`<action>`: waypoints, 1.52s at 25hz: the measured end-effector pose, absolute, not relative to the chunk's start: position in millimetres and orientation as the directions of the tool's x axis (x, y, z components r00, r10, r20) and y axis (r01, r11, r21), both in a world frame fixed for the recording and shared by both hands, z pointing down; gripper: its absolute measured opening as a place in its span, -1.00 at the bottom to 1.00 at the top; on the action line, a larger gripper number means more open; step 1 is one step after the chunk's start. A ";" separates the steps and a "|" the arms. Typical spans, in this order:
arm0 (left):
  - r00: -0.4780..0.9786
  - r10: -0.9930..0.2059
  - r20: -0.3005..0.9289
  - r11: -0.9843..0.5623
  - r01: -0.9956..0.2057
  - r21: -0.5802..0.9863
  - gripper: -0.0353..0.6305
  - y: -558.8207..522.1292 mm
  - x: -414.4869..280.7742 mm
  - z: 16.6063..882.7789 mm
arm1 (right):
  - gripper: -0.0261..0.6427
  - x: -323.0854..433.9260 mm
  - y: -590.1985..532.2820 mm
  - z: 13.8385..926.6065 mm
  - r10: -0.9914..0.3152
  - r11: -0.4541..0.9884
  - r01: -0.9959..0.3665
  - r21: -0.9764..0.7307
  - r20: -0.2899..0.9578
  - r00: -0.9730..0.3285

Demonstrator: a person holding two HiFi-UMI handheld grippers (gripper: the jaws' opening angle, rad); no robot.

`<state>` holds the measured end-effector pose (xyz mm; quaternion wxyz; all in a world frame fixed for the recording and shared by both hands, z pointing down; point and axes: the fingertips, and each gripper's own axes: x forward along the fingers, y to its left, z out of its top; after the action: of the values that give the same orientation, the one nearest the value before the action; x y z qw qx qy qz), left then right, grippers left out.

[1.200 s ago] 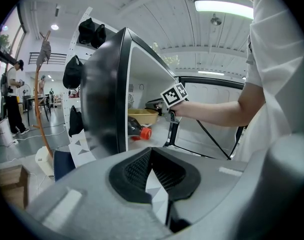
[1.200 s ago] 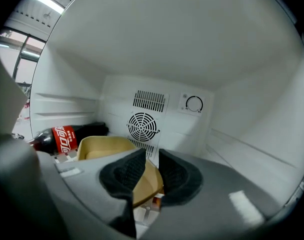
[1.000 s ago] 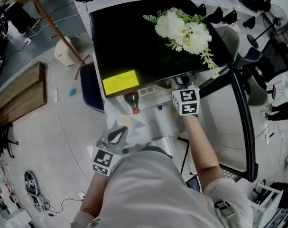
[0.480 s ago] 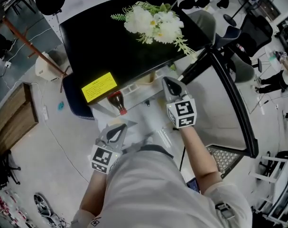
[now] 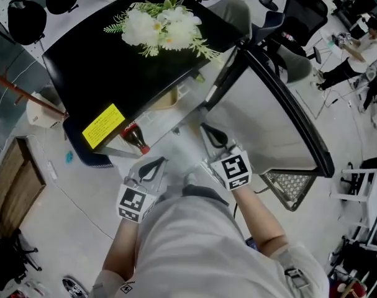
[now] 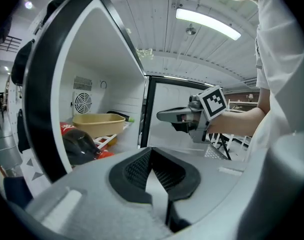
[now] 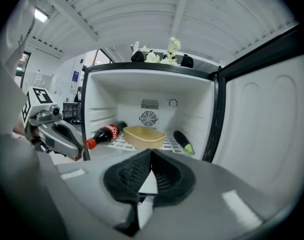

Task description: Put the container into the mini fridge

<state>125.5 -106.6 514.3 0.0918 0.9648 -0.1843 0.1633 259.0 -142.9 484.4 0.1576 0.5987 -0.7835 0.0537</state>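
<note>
Over the last second our right gripper (image 5: 210,133) has drawn back from the fridge (image 7: 104,104) mouth toward us, while the left gripper (image 5: 152,168) has kept its place low by our waist. Going from the left: the left gripper's jaws are pressed together with nothing between them. Inside the fridge, on the wire shelf (image 7: 120,143), a cola bottle (image 7: 105,133) lies on its side at the left, cap toward us. Just beside it, in the middle, stands the container (image 7: 144,135) — a tan open tub, upright, and nothing shows inside it from here. To its right lies a dark vegetable (image 7: 183,141) with a green tip, near the side wall. Then comes the right gripper, jaws likewise closed and empty, and beyond it the door (image 5: 263,117) swung wide. We judge the container placed, with only the door left to shut. If it needed shifting, we would expect it to be light and fairly stiff, with smooth, slippery walls — best pinched over the near rim, one jaw inside and one outside.
</note>
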 end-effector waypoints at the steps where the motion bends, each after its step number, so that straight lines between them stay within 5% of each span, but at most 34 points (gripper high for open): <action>1: 0.885 -0.311 0.347 -0.921 -0.370 0.118 -0.87 -106.5 128.8 514.2 | -0.91 259.1 -135.0 486.3 -0.922 0.268 -0.959 0.093 0.314 -0.227; 18: 0.936 -0.130 0.329 -0.976 -0.180 0.126 -0.87 -96.2 161.5 510.9 | -0.91 253.8 -55.8 488.7 -0.944 0.132 -0.991 0.007 0.307 -0.124; 38: 0.936 -0.106 0.335 -0.981 -0.153 0.117 -0.87 -89.1 160.1 511.0 | -0.91 247.4 -36.7 497.3 -0.942 0.108 -0.994 0.000 0.319 -0.102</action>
<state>160.1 -89.1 511.0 0.0709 0.9814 -0.0661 0.1659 247.4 -36.7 497.3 0.1206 0.6592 -0.7343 0.1080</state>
